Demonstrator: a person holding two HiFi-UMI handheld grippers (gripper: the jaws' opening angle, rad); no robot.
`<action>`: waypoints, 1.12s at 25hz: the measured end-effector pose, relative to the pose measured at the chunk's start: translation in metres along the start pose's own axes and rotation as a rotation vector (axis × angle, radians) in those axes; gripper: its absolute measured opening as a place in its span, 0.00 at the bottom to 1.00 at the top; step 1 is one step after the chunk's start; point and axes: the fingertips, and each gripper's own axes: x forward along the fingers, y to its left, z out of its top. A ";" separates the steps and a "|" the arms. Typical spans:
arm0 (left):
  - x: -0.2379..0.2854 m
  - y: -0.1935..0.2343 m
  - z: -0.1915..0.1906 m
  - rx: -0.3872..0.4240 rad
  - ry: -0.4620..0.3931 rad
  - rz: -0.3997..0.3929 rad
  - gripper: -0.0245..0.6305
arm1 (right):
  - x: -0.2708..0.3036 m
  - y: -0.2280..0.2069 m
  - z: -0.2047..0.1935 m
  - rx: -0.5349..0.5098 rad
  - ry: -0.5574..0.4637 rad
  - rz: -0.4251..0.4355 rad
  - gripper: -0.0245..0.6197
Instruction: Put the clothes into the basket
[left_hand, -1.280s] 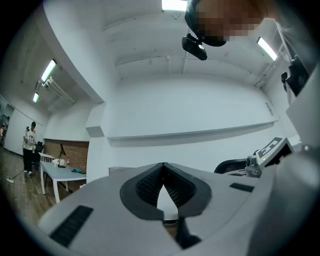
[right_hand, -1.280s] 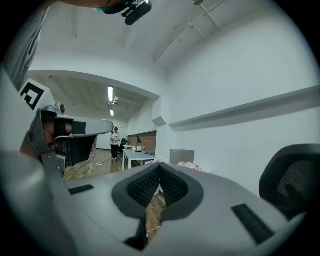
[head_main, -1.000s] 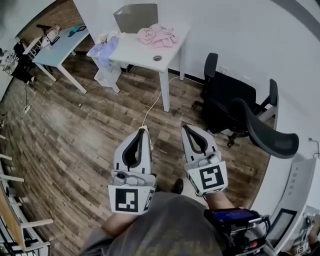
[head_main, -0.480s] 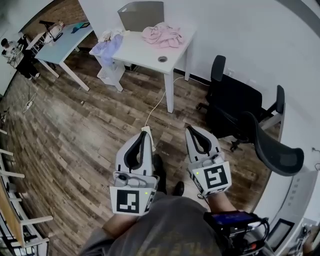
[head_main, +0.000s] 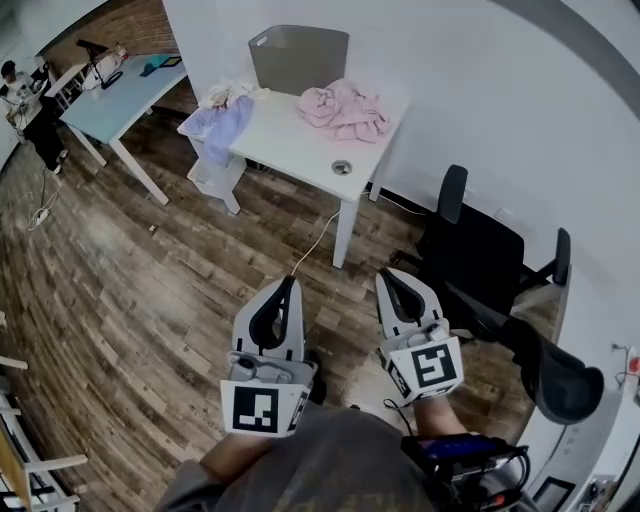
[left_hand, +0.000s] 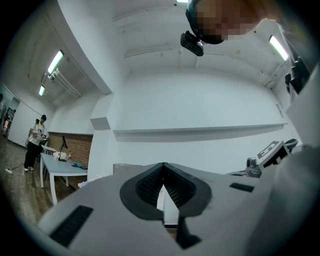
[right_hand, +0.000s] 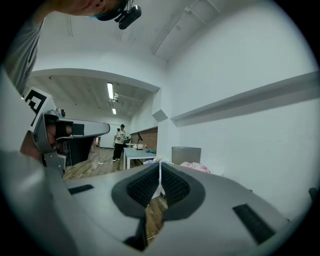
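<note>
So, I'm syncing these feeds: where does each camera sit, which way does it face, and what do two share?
Head view: on the person's head, looking steeply down at wood floor and white table; left gripper, right gripper, shirt show.
Left gripper view: on that gripper, facing level at the white wall; its shut jaws show.
Right gripper view: on that gripper, facing the table; its shut jaws show.
Shared: head and right gripper views both show grey basket and pink clothes.
</note>
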 end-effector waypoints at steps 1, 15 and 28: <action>0.008 0.010 0.001 -0.001 -0.005 -0.002 0.05 | 0.013 -0.001 0.004 -0.003 -0.002 -0.005 0.05; 0.081 0.099 0.020 0.037 -0.083 -0.028 0.05 | 0.139 -0.001 0.039 -0.010 -0.056 -0.007 0.05; 0.164 0.157 -0.029 0.009 -0.006 -0.016 0.05 | 0.235 -0.052 0.013 0.022 -0.007 -0.042 0.05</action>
